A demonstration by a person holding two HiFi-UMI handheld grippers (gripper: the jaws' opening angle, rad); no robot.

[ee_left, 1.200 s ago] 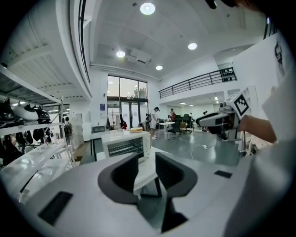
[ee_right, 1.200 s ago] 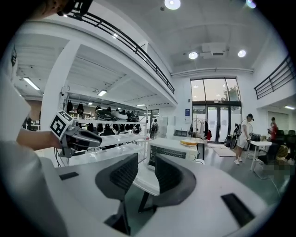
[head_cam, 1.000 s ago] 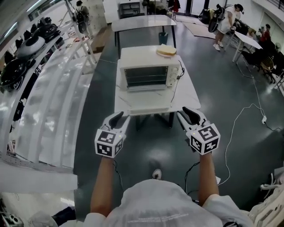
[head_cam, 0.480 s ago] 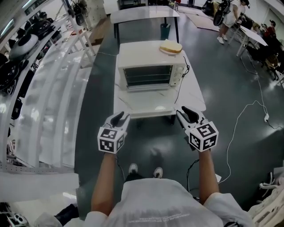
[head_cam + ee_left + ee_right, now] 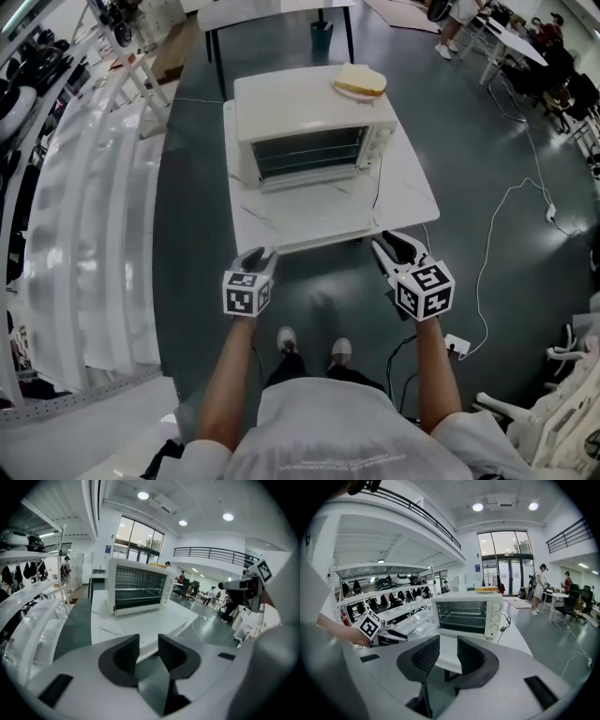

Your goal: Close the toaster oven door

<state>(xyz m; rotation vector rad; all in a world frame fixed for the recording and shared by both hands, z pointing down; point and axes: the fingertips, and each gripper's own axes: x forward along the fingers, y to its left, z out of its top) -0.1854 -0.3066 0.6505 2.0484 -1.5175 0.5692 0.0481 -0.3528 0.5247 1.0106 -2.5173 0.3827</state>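
A white toaster oven [image 5: 309, 127] stands on a white table [image 5: 398, 202], and its wire racks show through the front opening. Its door [image 5: 305, 177] appears folded down at the front. In the right gripper view the oven [image 5: 466, 616] sits straight ahead; in the left gripper view the oven [image 5: 138, 591] is ahead and slightly left. My left gripper [image 5: 260, 255] hovers just short of the table's near edge, its jaws slightly apart and holding nothing. My right gripper [image 5: 394, 246] hangs at the same edge further right, also slightly open and holding nothing.
A slice of bread on a plate [image 5: 360, 83] rests on top of the oven. The oven's cord [image 5: 377, 183] trails over the table. White shelving [image 5: 84, 197] runs along the left. A cable [image 5: 506, 225] and a power strip [image 5: 457, 345] lie on the floor at right.
The person has walked toward the table, so the oven looks nearer. Both grippers now reach the table's near edge. Their jaws look unchanged.
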